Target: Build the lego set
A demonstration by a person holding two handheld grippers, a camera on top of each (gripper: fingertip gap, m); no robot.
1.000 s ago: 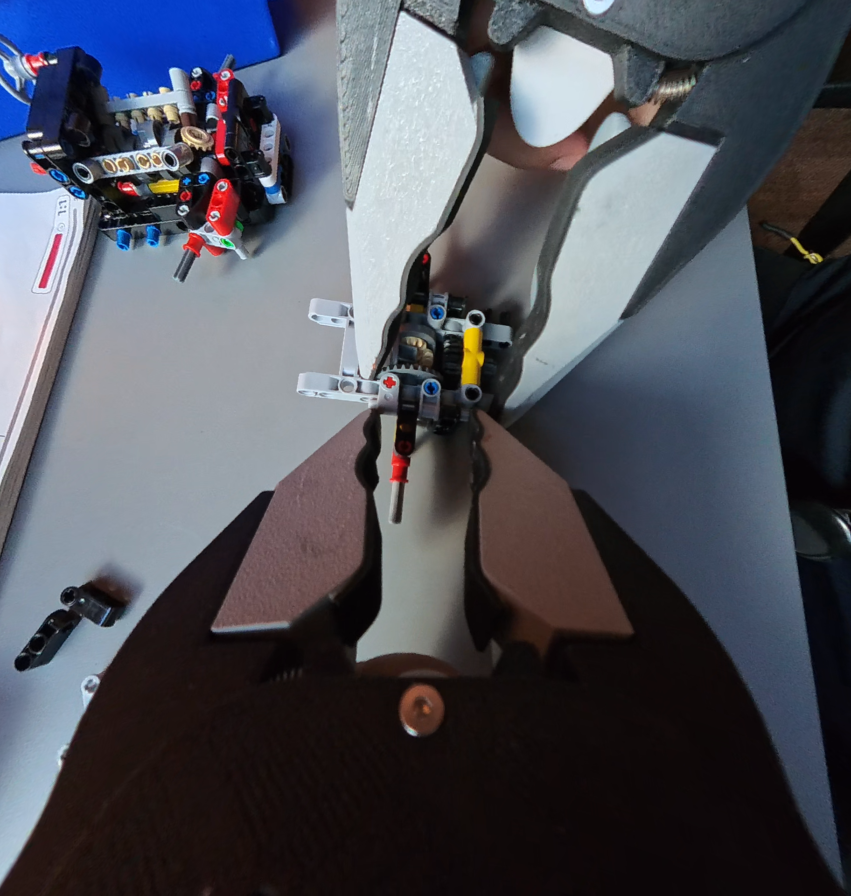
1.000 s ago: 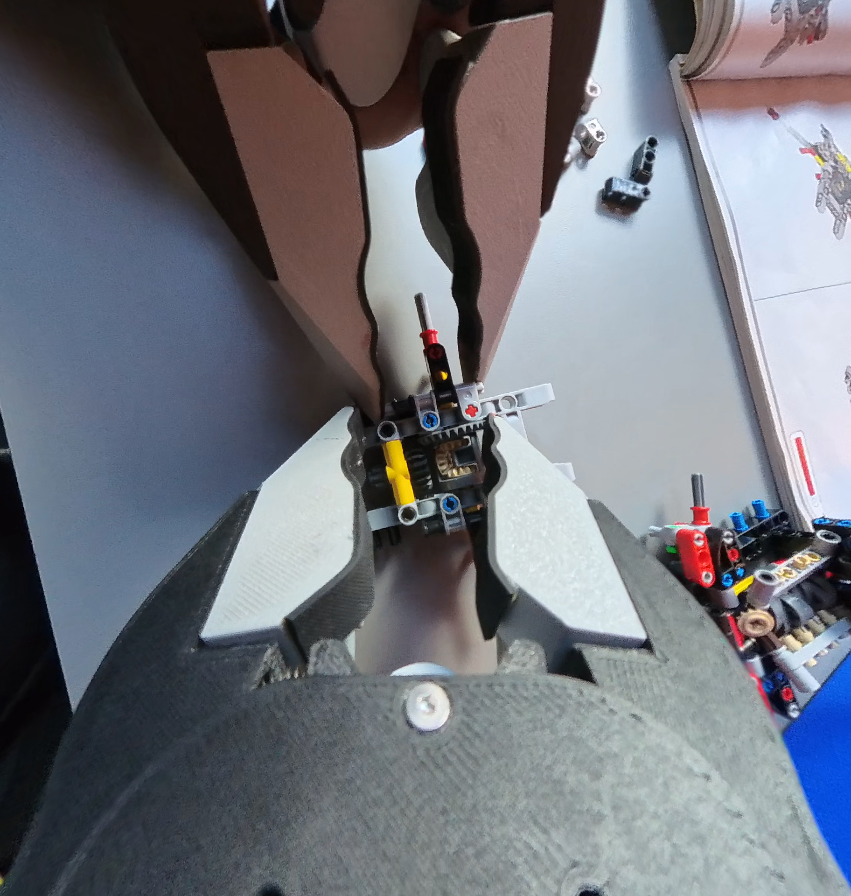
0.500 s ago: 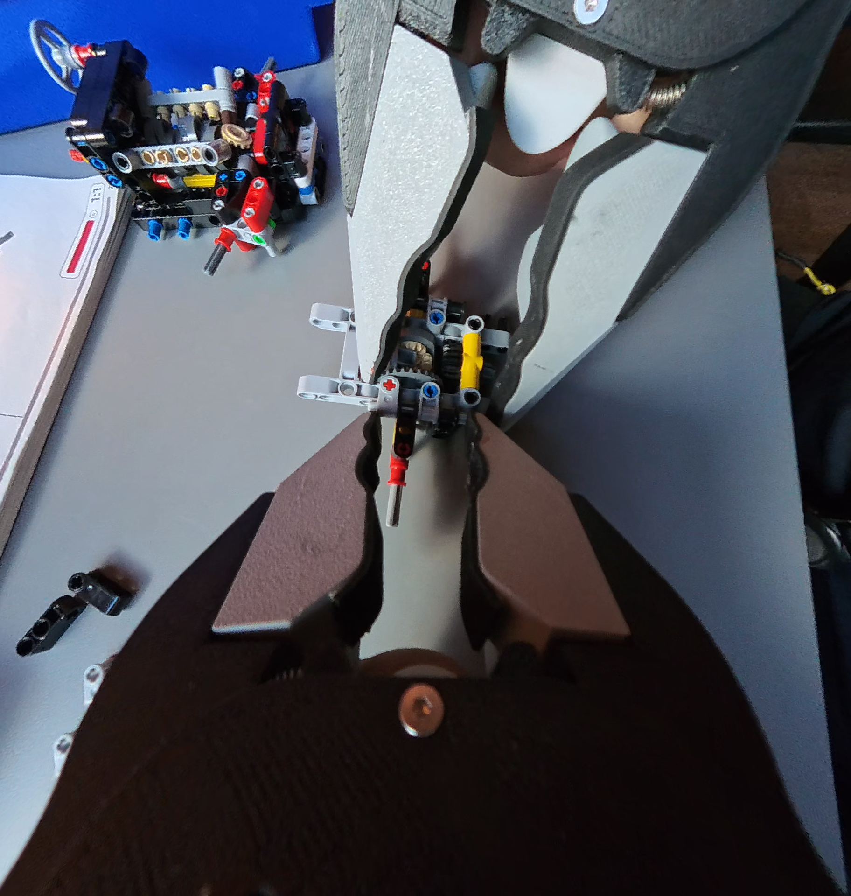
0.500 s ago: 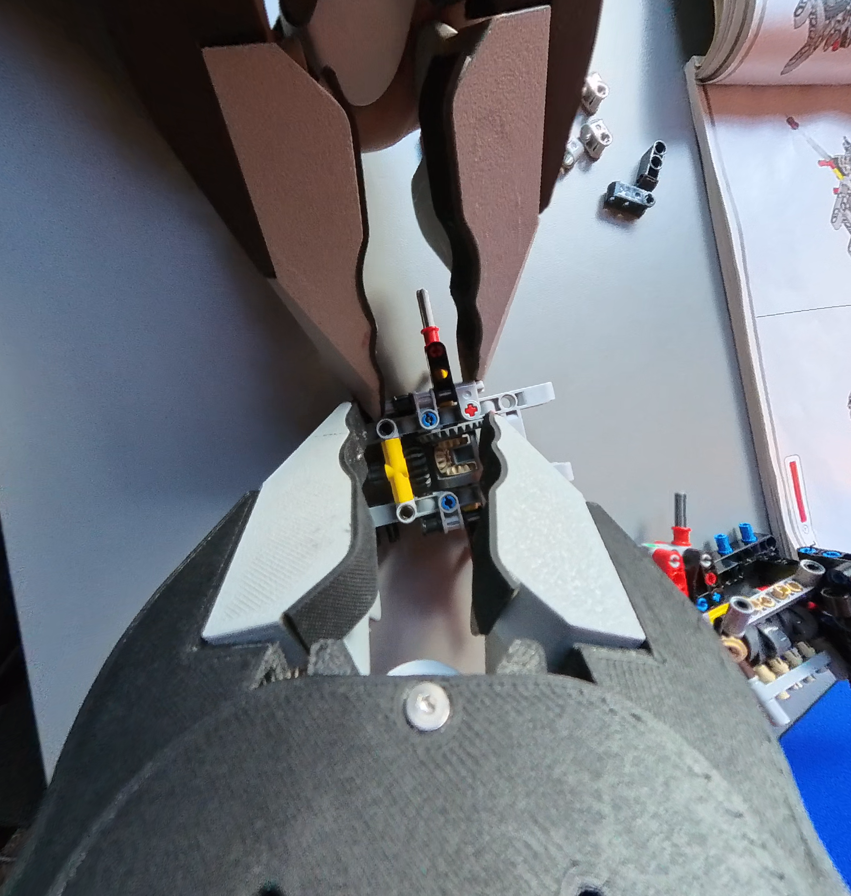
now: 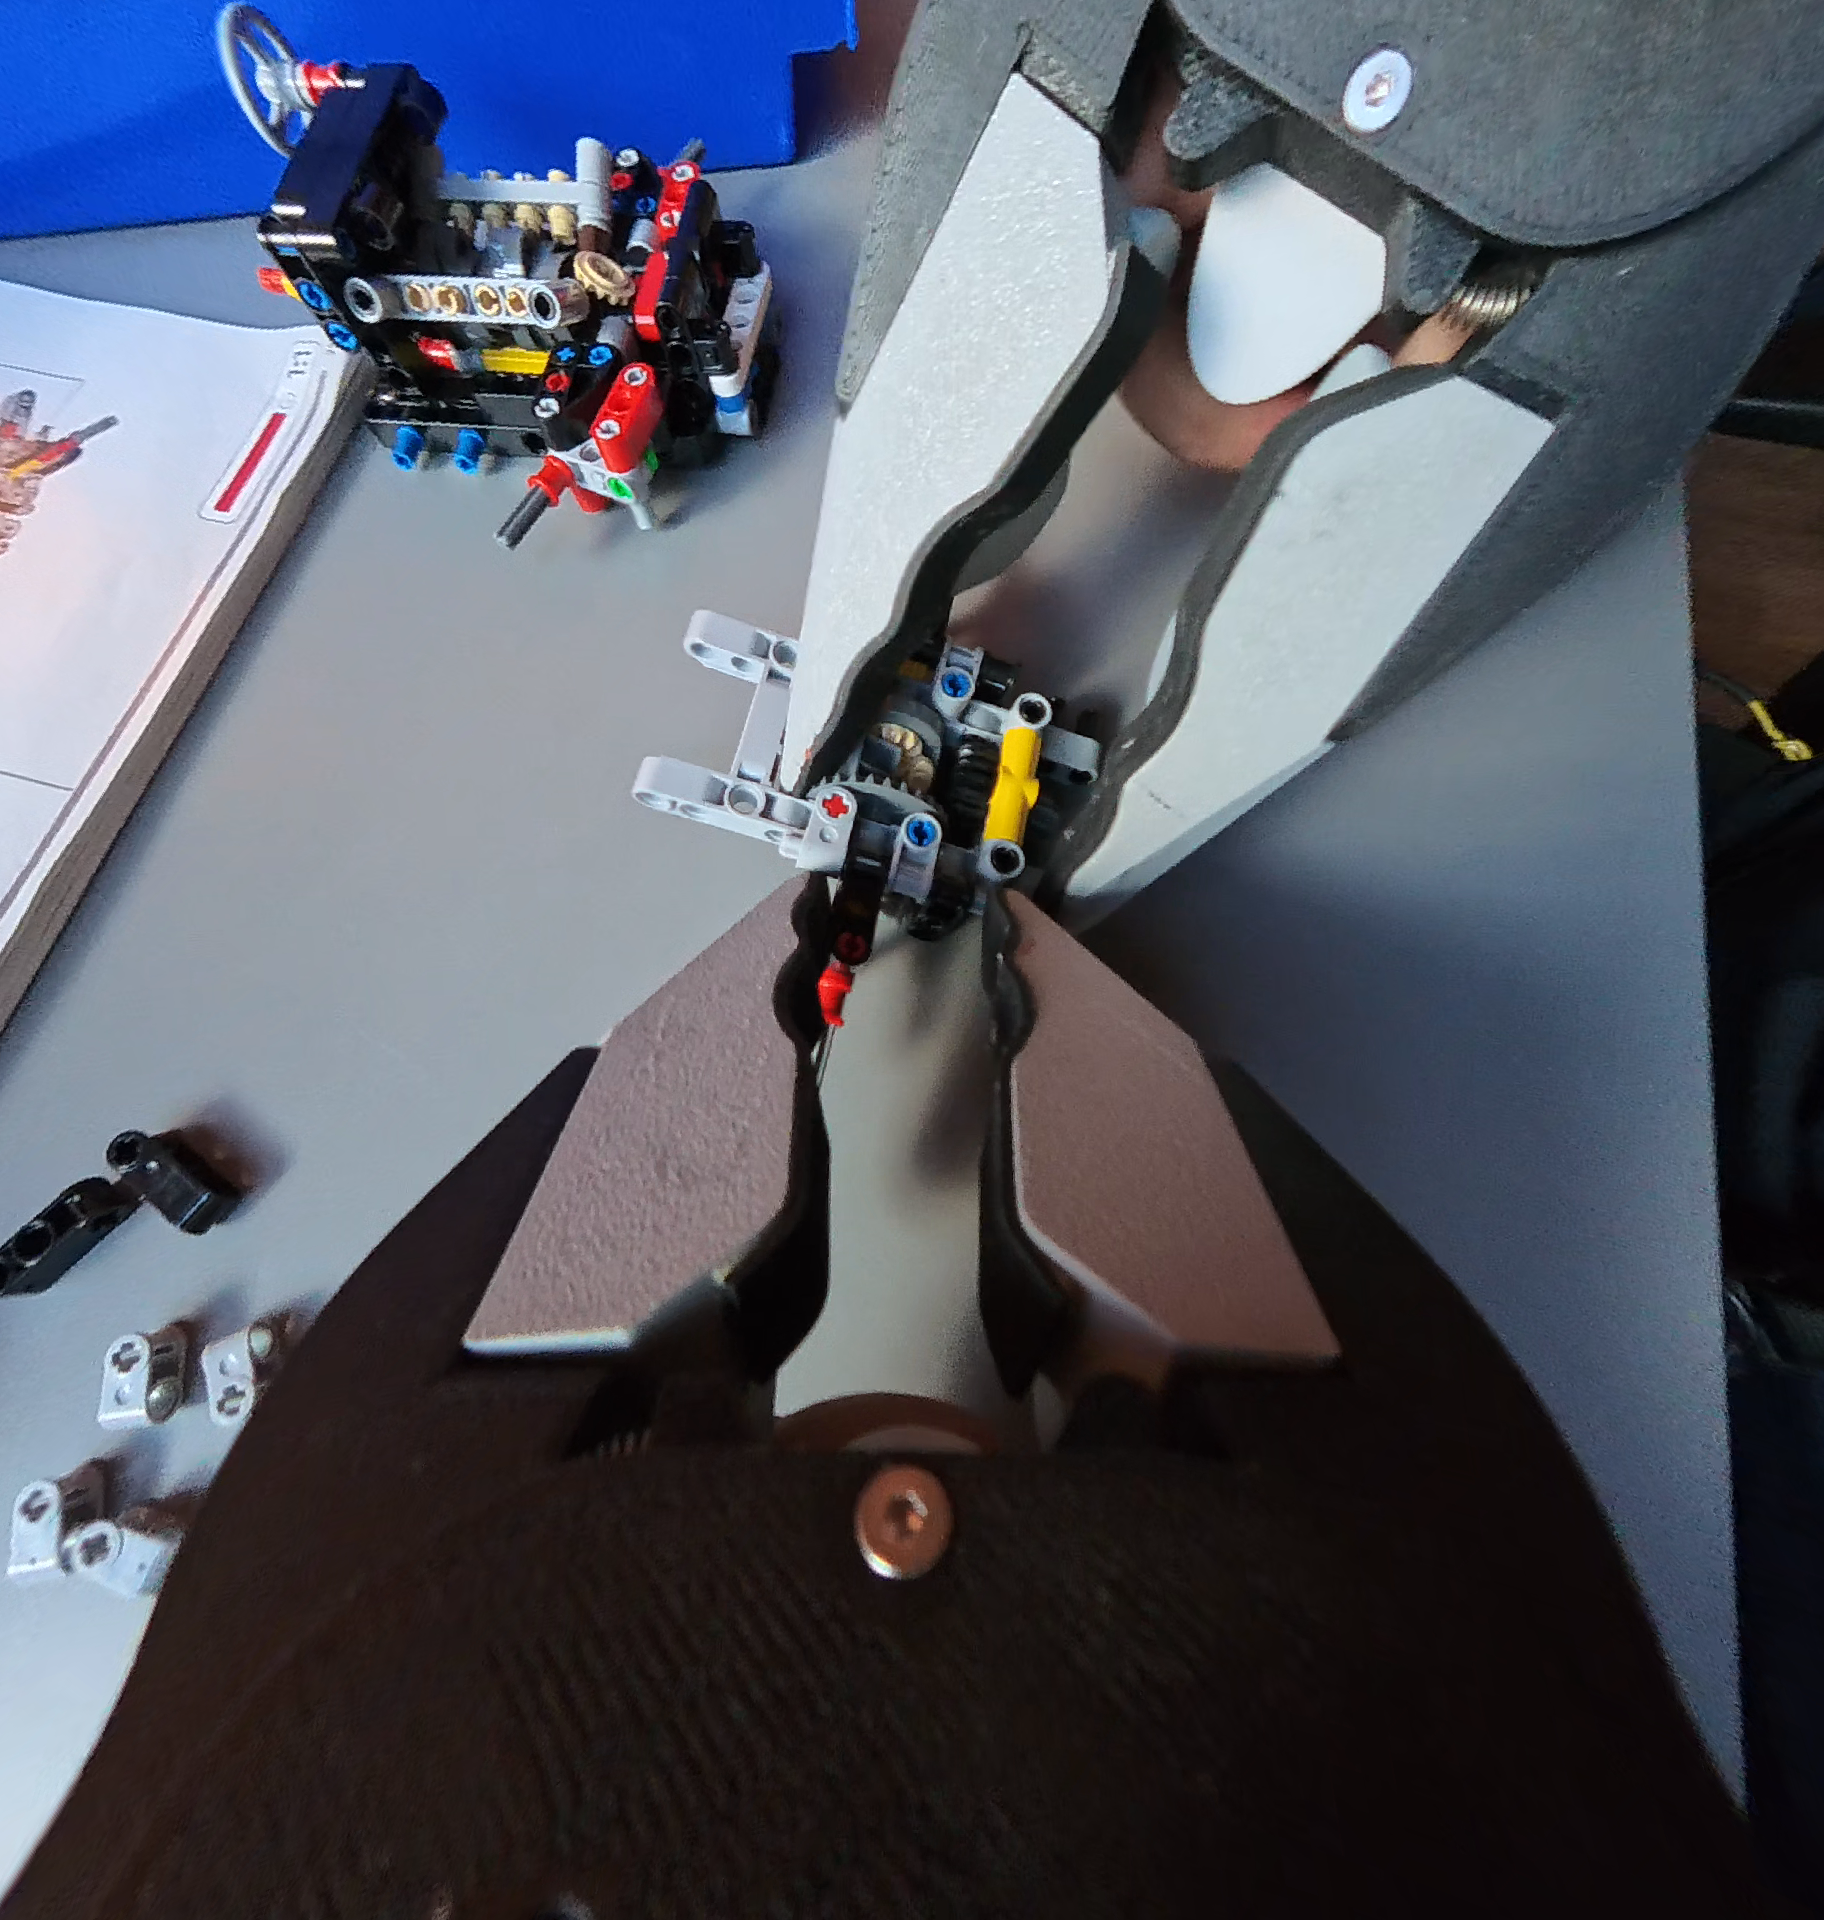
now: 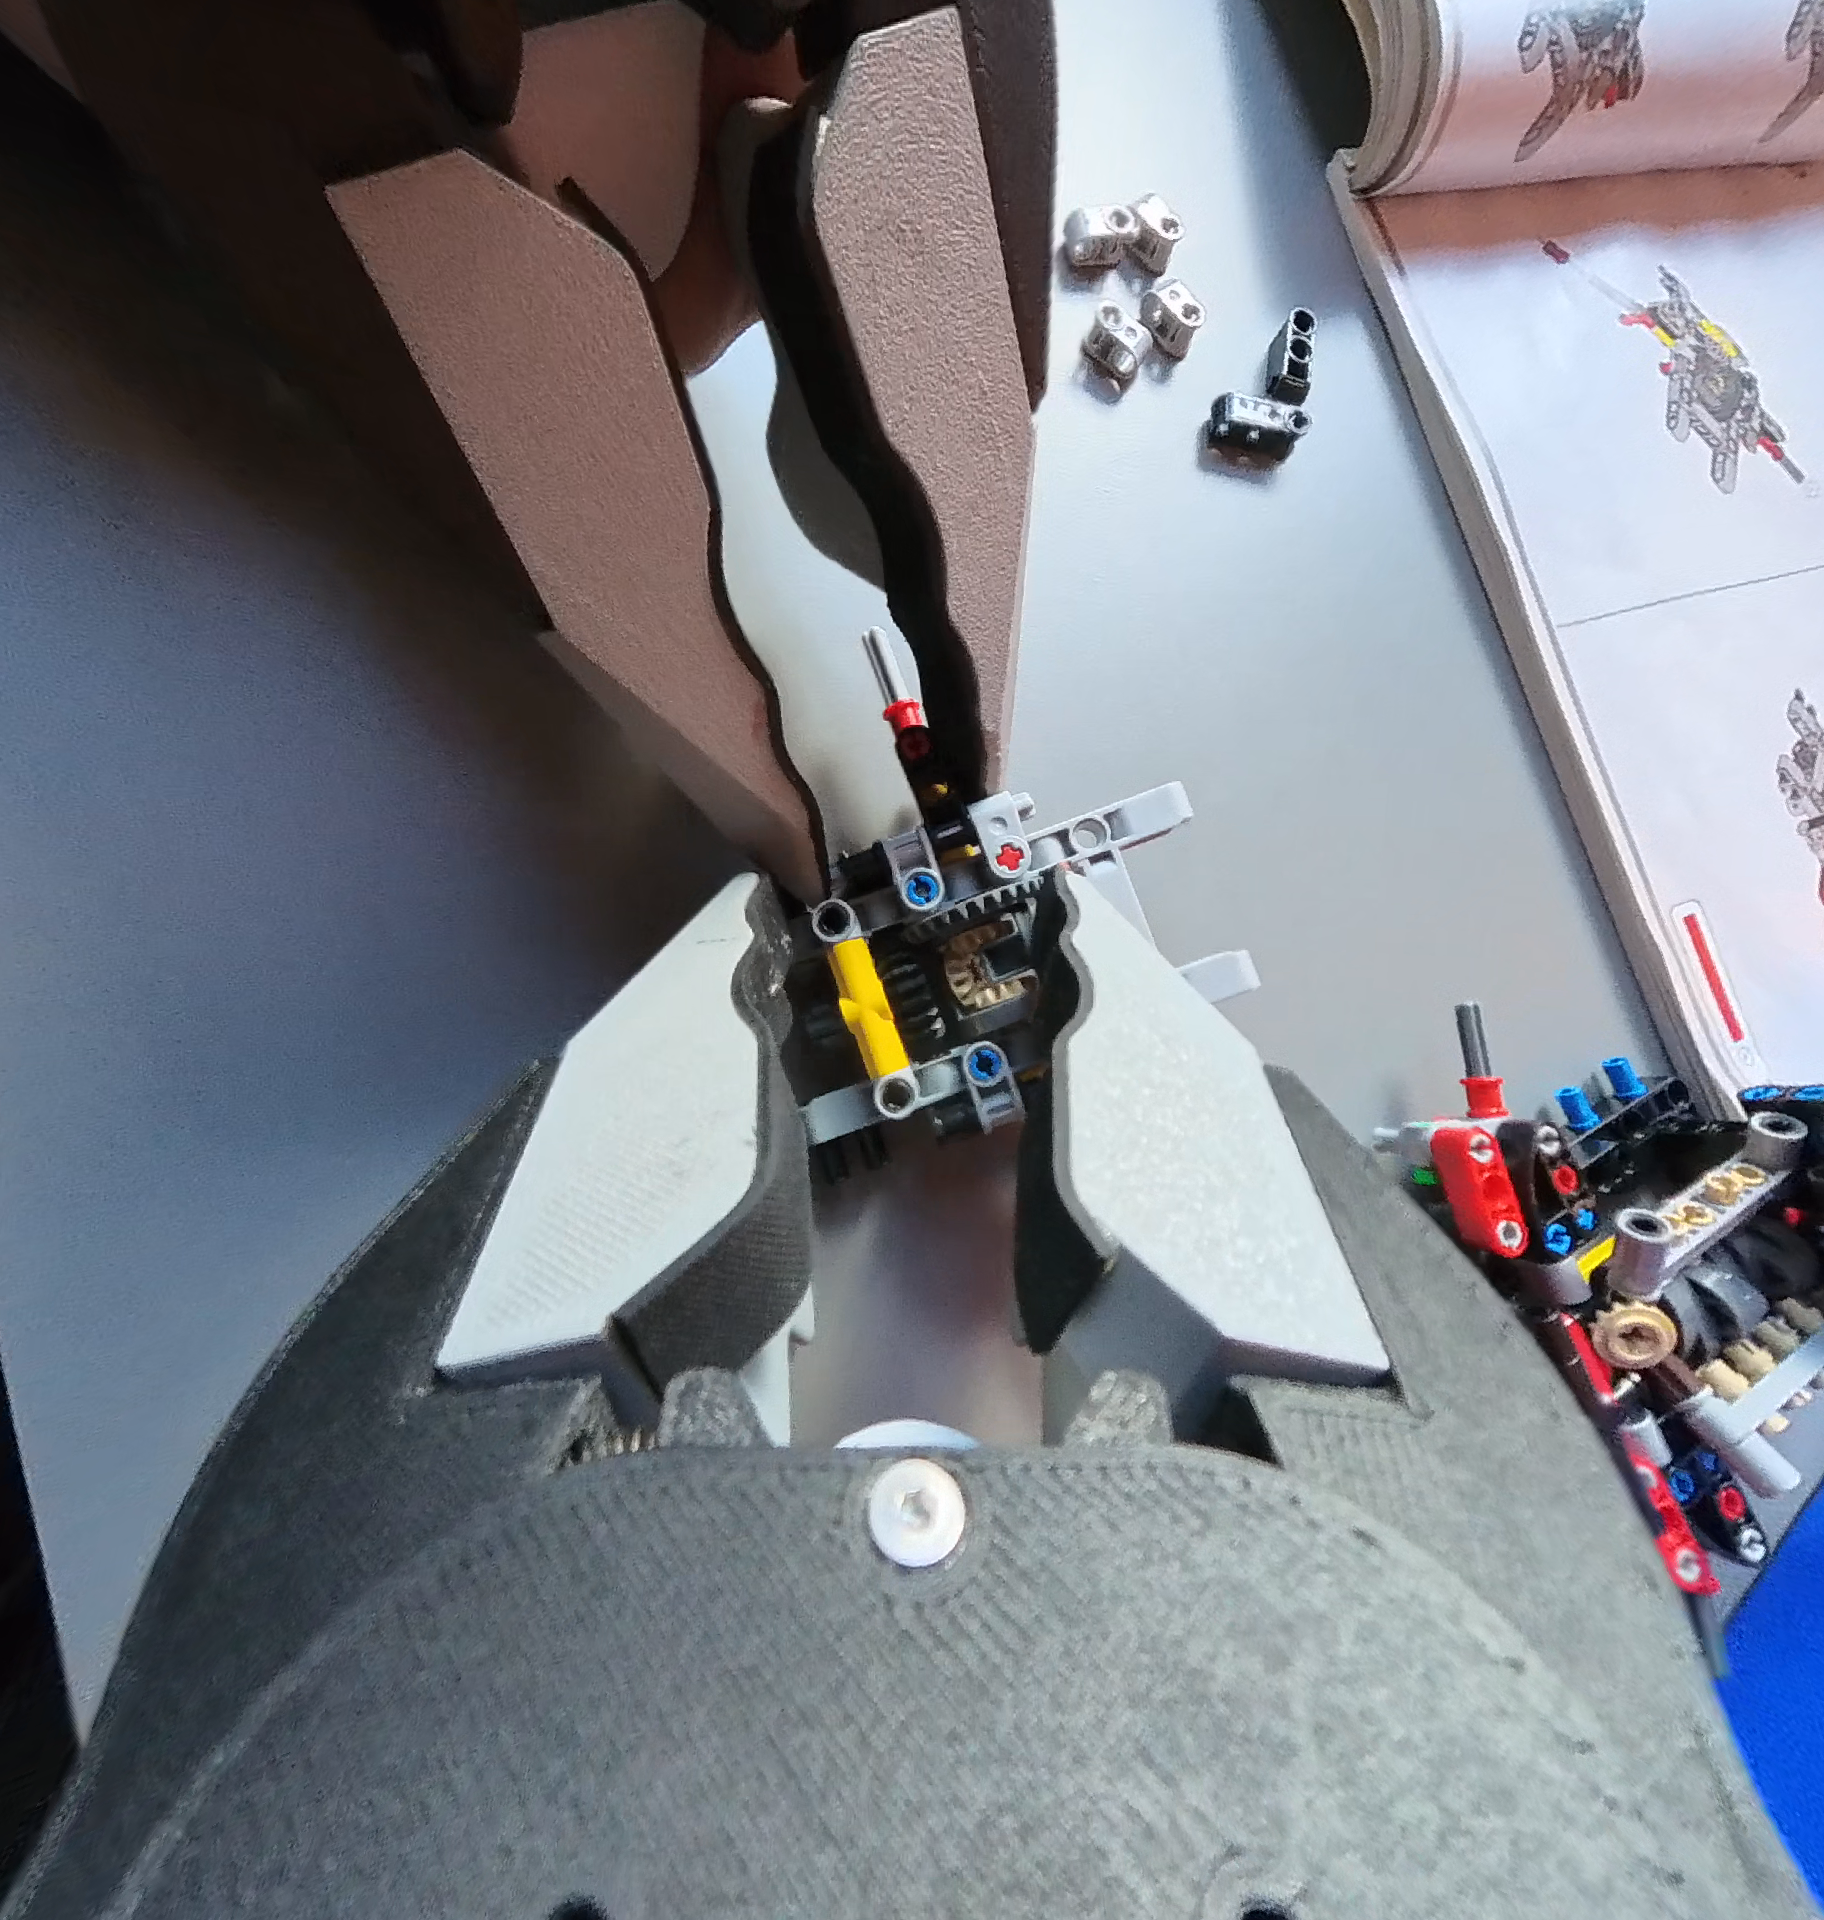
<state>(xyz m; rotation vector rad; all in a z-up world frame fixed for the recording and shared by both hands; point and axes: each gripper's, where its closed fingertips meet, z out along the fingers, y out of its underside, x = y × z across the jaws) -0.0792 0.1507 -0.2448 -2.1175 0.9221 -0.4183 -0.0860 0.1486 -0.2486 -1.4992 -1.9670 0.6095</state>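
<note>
Grey beams, black gears, a tan bevel gear and a yellow connector make up the small gear assembly (image 6: 923,987), which carries blue pins, a red cross-axle end and a black lever tipped with a red bush and a thin grey axle (image 6: 880,665). A light grey frame arm (image 5: 721,790) juts out to one side. The assembly hangs above the grey table (image 5: 388,831), clamped between the pale grey fingers of the right gripper (image 6: 908,997), whose dark pads press on both its flanks. Directly opposite, the brown-fingered left gripper (image 5: 903,935) meets it tip to tip: its fingertips sit at the near edge of the assembly, the lever and axle lying in the gap along one pad, but whether those pads actually press on anything cannot be told. Against a second ago, the left fingers stand narrower and the axle lies closer to the pad; the right gripper's hold is unchanged. Both views now take in more of the table: a larger multicoloured model (image 5: 534,301), an open instruction booklet (image 6: 1656,436), two black connectors (image 5: 108,1205) and several small grey connectors (image 6: 1136,281).
</note>
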